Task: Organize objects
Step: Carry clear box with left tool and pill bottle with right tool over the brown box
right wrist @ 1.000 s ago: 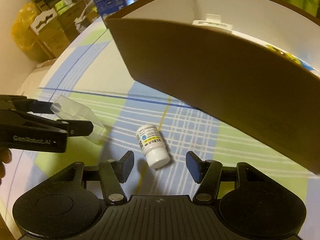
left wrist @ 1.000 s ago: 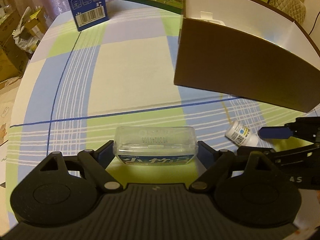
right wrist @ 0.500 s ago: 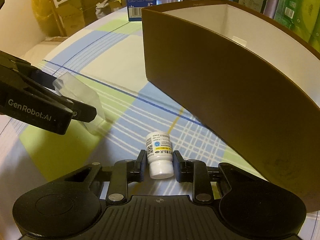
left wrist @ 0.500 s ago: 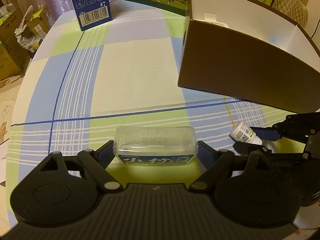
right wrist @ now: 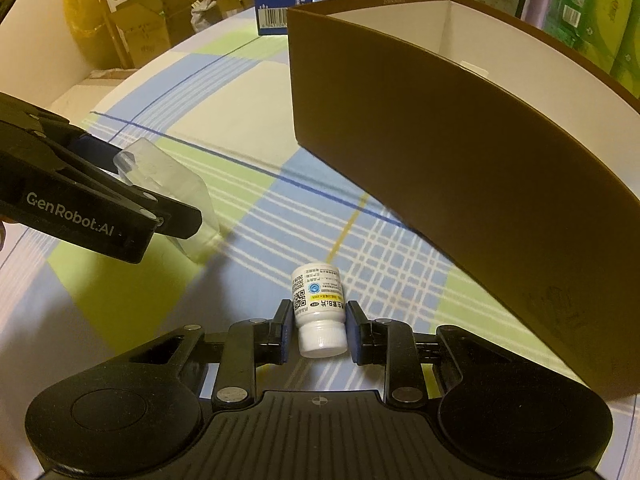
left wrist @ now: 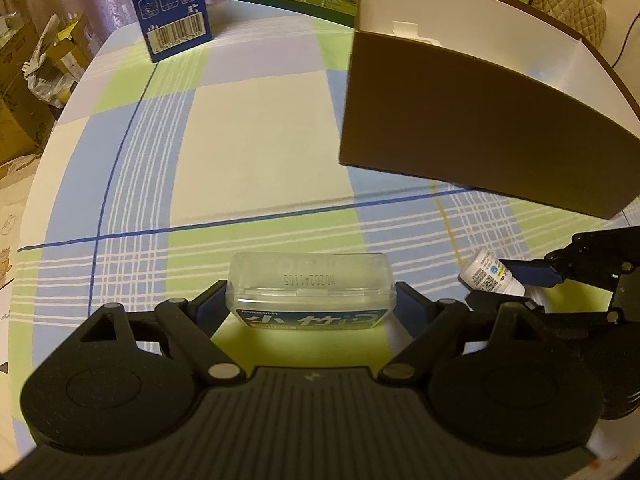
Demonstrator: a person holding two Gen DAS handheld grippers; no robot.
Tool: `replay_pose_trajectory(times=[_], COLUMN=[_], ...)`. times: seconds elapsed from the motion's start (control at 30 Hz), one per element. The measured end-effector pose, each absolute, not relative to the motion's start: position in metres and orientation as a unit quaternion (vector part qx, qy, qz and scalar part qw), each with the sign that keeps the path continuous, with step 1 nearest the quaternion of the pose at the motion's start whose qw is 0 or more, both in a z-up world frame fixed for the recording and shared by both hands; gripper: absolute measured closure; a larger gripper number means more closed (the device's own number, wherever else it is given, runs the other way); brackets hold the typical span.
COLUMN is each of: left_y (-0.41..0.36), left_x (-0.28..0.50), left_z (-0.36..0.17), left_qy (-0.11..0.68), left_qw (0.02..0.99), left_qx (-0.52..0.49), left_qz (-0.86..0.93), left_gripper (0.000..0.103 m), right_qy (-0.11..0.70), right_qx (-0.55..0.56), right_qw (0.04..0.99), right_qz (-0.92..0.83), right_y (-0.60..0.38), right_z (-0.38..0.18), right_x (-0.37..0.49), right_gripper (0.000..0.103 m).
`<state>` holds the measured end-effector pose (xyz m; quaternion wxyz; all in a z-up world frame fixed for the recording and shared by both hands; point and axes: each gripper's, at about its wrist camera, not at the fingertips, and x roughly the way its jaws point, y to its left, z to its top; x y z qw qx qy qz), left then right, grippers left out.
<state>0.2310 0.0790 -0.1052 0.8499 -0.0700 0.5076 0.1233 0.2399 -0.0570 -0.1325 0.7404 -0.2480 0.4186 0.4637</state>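
brown box [right wrist: 460, 152] cut off at right, contents mostly hidden, bottle [right wrist: 319, 312] print perhaps too small

Warm, dim yellowish light is cast throughout, straight lines are bowed by fisheye distortion, and the brown box [right wrist: 460, 152] is shadowed.

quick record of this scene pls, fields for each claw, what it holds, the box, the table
left claw: shut on clear plastic case
right claw: shut on white pill bottle, cap toward camera
brown box: open top, white inside, beyond both claws
table: checked cloth, blue, green, cream
far edge: blue carton, upright
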Motion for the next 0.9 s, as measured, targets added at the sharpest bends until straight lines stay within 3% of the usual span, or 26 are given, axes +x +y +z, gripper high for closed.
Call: replay_pose_trajectory(times=[0.9], left_y=[0.019], left_x=[0.208], left_z=[-0.092], left_qy=[0.507], left_qw=[0.859], left_qx=[-0.042], left_qz=[0.056], left_gripper=[0.019], right_qy=[0.478], right_qx=[-0.198], right_qw=[0.758], right_qz=[0.398], right_y=[-0.136], right_z=[-0.118], right_x=[0.228], right_gripper=[0.079])
